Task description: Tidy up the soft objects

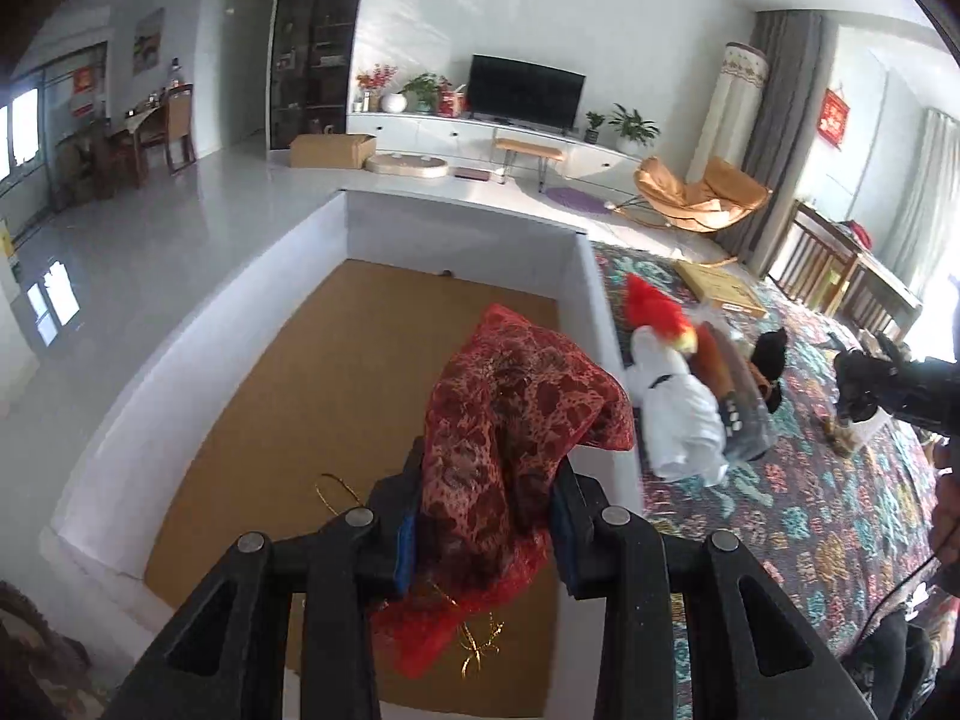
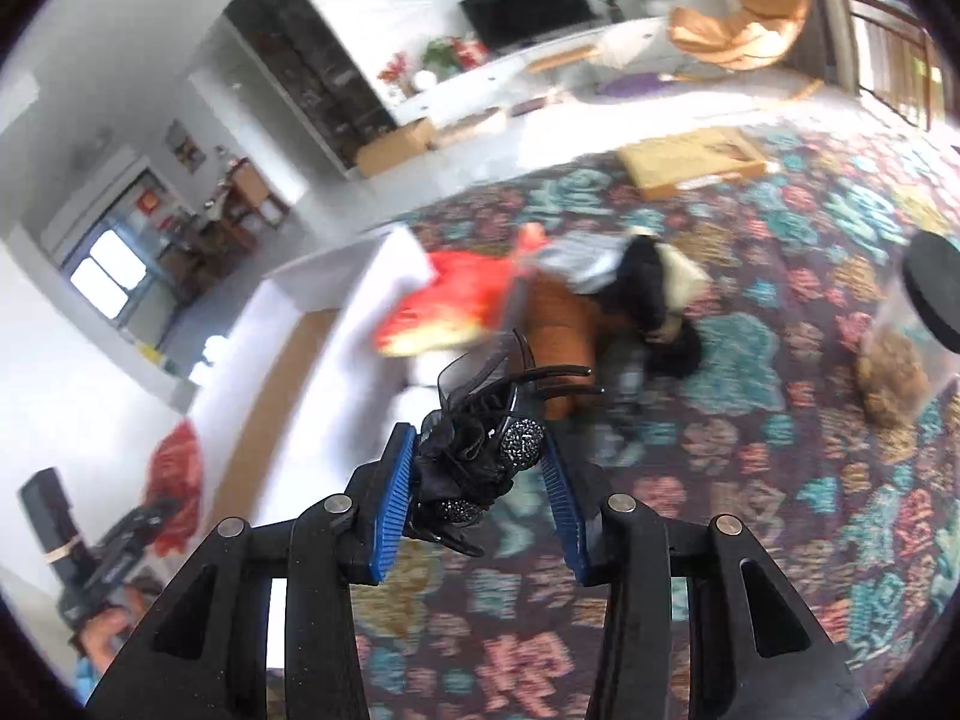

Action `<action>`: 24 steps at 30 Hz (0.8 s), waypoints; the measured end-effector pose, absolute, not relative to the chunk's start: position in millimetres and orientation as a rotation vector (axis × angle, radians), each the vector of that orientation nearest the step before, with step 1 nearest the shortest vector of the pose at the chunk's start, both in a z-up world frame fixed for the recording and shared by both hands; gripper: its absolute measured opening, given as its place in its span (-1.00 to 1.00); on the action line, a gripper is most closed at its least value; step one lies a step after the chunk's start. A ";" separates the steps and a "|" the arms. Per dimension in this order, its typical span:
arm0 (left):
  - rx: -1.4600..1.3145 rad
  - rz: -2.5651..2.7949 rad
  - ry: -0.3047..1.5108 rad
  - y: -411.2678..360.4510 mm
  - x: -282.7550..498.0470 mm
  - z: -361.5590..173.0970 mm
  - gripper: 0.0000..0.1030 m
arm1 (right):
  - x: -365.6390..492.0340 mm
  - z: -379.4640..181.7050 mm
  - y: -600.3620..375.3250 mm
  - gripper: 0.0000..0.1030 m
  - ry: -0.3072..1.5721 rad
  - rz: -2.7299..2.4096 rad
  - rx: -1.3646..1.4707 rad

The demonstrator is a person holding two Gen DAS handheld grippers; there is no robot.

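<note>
Left wrist view: left gripper (image 1: 486, 510) pinches a red lacy fabric pouch with gold cord (image 1: 516, 420) at frame centre, over a white-walled box with brown cardboard floor (image 1: 252, 414). At right, soft toys (image 1: 678, 384) lie heaped on a floral rug (image 1: 810, 516). Right wrist view: right gripper (image 2: 477, 480) clamps a black beaded hair claw clip (image 2: 480, 444), lower centre, above the rug.

A flowered rug (image 1: 798, 516) carries a heap of soft toys (image 1: 684, 396) beside a white box (image 1: 180, 372).
</note>
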State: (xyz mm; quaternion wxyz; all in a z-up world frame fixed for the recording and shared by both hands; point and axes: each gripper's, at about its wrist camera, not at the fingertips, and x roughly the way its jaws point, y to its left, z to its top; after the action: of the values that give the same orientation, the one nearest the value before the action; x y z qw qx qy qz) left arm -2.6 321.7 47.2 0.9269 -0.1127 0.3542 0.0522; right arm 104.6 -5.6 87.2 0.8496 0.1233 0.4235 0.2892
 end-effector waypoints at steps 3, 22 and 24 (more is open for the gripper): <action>-0.256 0.200 0.754 349.4 -11.6 36.5 -0.16 | 87.6 96.4 71.5 -0.13 0.912 0.792 0.242; -0.184 -0.186 0.703 186.5 -8.5 49.5 0.98 | 95.9 -33.0 -79.7 0.48 0.876 0.016 -0.095; -0.152 -0.251 0.746 149.0 -1.8 32.6 0.98 | 95.2 -47.6 -105.7 0.48 0.892 -0.055 -0.085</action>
State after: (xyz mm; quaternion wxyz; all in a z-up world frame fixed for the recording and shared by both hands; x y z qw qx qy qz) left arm -1.8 149.0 32.6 0.9207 -0.0739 0.3632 -0.1223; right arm 95.2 -105.7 -47.6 0.9009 -0.0412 0.4312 -0.0268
